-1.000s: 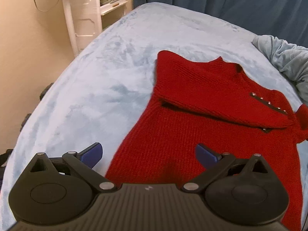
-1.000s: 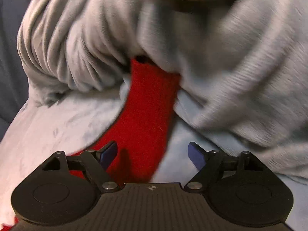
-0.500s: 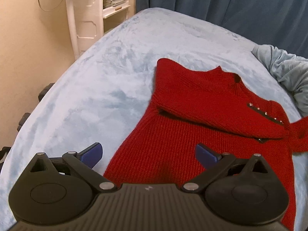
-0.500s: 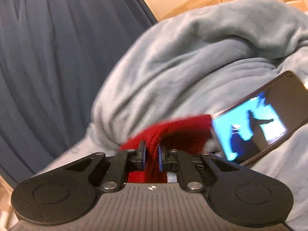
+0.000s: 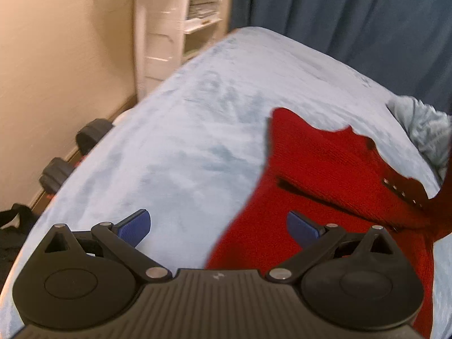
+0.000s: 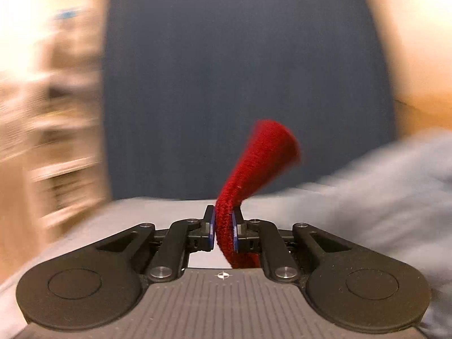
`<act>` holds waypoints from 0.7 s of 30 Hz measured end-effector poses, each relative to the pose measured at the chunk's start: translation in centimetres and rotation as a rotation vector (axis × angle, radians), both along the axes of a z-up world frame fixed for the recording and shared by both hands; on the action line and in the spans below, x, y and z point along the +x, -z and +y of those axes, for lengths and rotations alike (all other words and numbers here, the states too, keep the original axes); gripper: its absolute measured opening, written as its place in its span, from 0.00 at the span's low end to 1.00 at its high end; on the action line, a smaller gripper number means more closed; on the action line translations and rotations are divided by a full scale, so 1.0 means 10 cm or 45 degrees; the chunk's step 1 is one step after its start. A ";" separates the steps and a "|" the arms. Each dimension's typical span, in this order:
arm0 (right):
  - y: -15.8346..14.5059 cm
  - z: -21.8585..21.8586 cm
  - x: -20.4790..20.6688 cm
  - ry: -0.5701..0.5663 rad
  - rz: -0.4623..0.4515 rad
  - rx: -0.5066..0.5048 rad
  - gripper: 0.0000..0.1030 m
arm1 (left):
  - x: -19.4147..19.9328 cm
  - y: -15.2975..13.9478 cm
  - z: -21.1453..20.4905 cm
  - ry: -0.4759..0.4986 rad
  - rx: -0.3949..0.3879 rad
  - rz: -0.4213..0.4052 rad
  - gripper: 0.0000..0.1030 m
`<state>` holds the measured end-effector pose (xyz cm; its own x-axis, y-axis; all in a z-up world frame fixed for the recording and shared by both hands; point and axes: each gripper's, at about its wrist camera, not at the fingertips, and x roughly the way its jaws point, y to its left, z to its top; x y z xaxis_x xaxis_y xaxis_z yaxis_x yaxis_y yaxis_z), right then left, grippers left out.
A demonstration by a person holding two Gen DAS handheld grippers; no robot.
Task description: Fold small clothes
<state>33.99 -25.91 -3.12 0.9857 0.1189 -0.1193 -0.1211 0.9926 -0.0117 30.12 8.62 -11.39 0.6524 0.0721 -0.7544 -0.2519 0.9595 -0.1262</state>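
Note:
A red knit sweater (image 5: pixel 325 186) lies on a pale blue bed cover (image 5: pixel 183 147), one sleeve folded across its chest. My left gripper (image 5: pixel 219 227) is open and empty above the sweater's lower left hem. My right gripper (image 6: pixel 223 231) is shut on the other red sleeve (image 6: pixel 254 163) and holds it up in the air; the sleeve end sticks up past the fingers. That lifted sleeve shows at the right edge of the left wrist view (image 5: pixel 443 197).
A crumpled grey-blue blanket (image 5: pixel 423 130) lies at the bed's right side. A white shelf unit (image 5: pixel 175 28) stands by the beige wall. Dumbbells (image 5: pixel 73 152) lie on the floor left of the bed. A dark blue curtain (image 6: pixel 240 70) hangs behind.
My right gripper closed on the red sleeve, pulled it out from the blanket, lifted it and swung left. My left gripper rose and drifted left, still open.

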 end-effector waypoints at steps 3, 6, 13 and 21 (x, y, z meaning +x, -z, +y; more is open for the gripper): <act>0.63 0.94 -0.04 -0.220 0.295 -0.223 0.72 | -0.04 -0.01 0.24 -0.050 -0.014 0.010 1.00; 1.11 0.97 -0.25 -0.213 0.502 -0.268 0.70 | -0.07 -0.02 0.44 -0.068 -0.034 0.006 1.00; 1.16 -0.50 -0.30 0.279 0.639 -0.019 0.70 | -0.09 0.20 0.49 -0.079 -0.083 0.045 1.00; 1.54 -1.40 0.60 0.424 0.830 0.423 0.69 | 0.10 0.34 0.23 -0.008 -0.071 0.080 1.00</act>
